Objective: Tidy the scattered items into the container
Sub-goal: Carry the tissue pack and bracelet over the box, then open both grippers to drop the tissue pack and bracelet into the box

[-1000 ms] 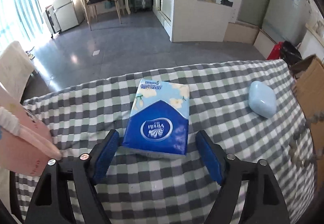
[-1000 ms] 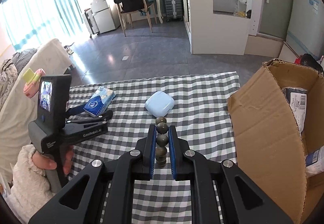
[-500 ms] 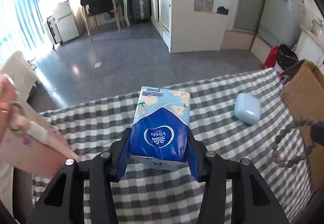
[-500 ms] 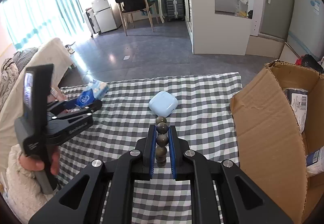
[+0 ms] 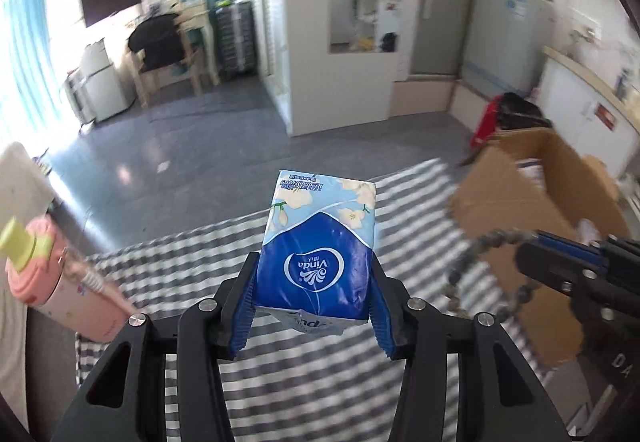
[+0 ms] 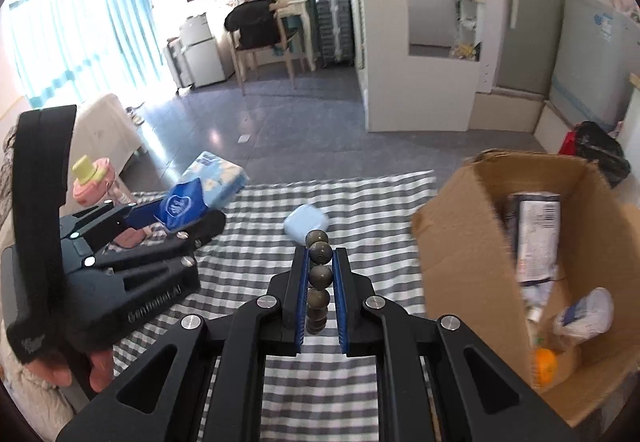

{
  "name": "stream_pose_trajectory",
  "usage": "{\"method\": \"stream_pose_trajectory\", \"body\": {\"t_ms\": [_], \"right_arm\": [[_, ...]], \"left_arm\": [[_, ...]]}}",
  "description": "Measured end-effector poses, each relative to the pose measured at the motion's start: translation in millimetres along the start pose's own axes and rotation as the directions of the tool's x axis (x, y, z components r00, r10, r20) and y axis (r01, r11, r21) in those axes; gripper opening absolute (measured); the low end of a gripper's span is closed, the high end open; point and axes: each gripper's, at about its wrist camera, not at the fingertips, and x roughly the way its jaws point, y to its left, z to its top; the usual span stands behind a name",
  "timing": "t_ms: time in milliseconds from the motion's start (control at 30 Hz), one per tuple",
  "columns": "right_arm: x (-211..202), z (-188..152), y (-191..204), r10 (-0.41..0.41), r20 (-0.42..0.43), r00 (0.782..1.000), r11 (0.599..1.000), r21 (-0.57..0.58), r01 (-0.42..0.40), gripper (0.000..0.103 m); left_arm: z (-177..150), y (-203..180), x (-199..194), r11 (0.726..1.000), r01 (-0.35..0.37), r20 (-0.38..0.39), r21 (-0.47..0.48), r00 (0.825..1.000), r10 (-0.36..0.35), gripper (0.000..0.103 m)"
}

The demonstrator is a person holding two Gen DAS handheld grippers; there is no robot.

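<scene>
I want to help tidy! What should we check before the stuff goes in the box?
1. Left tool shut on tissues: ok.
2. Right tool shut on beads: ok.
3. Box open on top: ok.
4. Room left in box: ok, a few things lie at the bottom.
5. Tissues lifted off the table: ok.
6. Blue case tidied: not ok, it lies on the table.

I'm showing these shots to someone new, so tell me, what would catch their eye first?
Probably the bright blue tissue pack, clamped between the left gripper fingers and lifted above the checked tablecloth. Next, the dark bead string pinched in the right gripper, beside the open cardboard box to its right, already holding several packages. A pale blue case lies on the cloth just beyond the beads.
</scene>
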Motion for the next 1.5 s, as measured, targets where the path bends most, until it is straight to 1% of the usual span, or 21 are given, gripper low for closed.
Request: {"method": "stream_pose_trajectory", "body": {"t_ms": [167,333,400,500,533,633,733,867,933,1000,1033,1067,1100,1133,1167,1200,1267,1300,1367,1500], "right_arm": [[-35,3,-33,-0.058,0.048,0.997,0.998,0.036,0.056,0.011],[-78,4,-77,-0.133,0.114,0.985,0.988,0.094,0.123,0.011],[-94,4,-96,-0.171,0.138,0.976,0.980,0.127,0.154,0.011],[-108,1,-124,-0.215,0.149,0.965,0.966,0.174,0.189,0.011],[-109,-1,-131,-0.227,0.147,0.963,0.962,0.186,0.198,0.011],[-105,-9,-156,-0.254,0.112,0.961,0.948,0.225,0.225,0.011],[-89,-19,-182,-0.248,0.055,0.967,0.936,0.270,0.225,0.011],[-64,-28,-208,-0.243,-0.015,0.970,0.921,0.310,0.236,0.011],[-56,-33,-218,-0.244,-0.037,0.969,0.916,0.320,0.243,0.011],[-49,-36,-225,-0.248,-0.054,0.967,0.910,0.329,0.252,0.011],[-47,-38,-226,-0.250,-0.063,0.966,0.909,0.328,0.256,0.014],[-46,-39,-226,-0.256,-0.069,0.964,0.908,0.326,0.264,0.030],[-46,-39,-226,-0.270,-0.071,0.960,0.902,0.329,0.278,0.042],[-48,-41,-226,-0.289,-0.068,0.955,0.895,0.334,0.295,0.065],[-52,-41,-226,-0.309,-0.051,0.950,0.889,0.338,0.308,0.071],[-57,-41,-226,-0.315,-0.034,0.948,0.888,0.342,0.308,0.071],[-60,-37,-227,-0.311,-0.025,0.950,0.889,0.345,0.300,0.071],[-61,-37,-226,-0.316,-0.023,0.948,0.888,0.345,0.305,0.071],[-64,-36,-224,-0.327,-0.022,0.945,0.886,0.342,0.314,0.071],[-69,-34,-216,-0.320,-0.006,0.947,0.889,0.345,0.303,0.071]], "left_arm": [[19,-59,-17,0.993,0.075,0.040,0.094,0.996,-0.079,0.050],[42,-117,-25,0.976,0.146,0.056,0.160,0.986,-0.156,0.050],[51,-144,-27,0.966,0.178,0.061,0.188,0.979,-0.193,0.050],[59,-176,-25,0.944,0.247,0.047,0.220,0.964,-0.263,0.050],[61,-189,-21,0.938,0.263,0.036,0.225,0.960,-0.278,0.050],[63,-217,-1,0.931,0.266,-0.006,0.248,0.962,-0.274,0.050],[59,-234,24,0.927,0.279,-0.060,0.250,0.960,-0.273,0.050],[51,-255,58,0.923,0.293,-0.140,0.250,0.954,-0.265,0.051],[46,-259,64,0.923,0.287,-0.147,0.256,0.955,-0.256,0.054],[43,-264,68,0.920,0.285,-0.132,0.267,0.957,-0.258,0.060],[42,-266,68,0.918,0.287,-0.130,0.273,0.957,-0.261,0.064],[40,-268,68,0.913,0.297,-0.132,0.281,0.954,-0.270,0.074],[38,-269,68,0.904,0.311,-0.137,0.292,0.949,-0.283,0.081],[35,-269,66,0.902,0.311,-0.132,0.299,0.950,-0.284,0.083],[34,-271,64,0.900,0.307,-0.122,0.308,0.952,-0.282,0.088],[33,-274,62,0.900,0.298,-0.116,0.318,0.955,-0.275,0.095],[32,-275,59,0.904,0.264,-0.095,0.336,0.964,-0.247,0.103],[31,-273,58,0.907,0.252,-0.083,0.338,0.968,-0.238,0.103],[31,-270,55,0.908,0.253,-0.081,0.335,0.967,-0.240,0.103],[33,-256,50,0.919,0.248,-0.078,0.308,0.969,-0.235,0.103]]}}
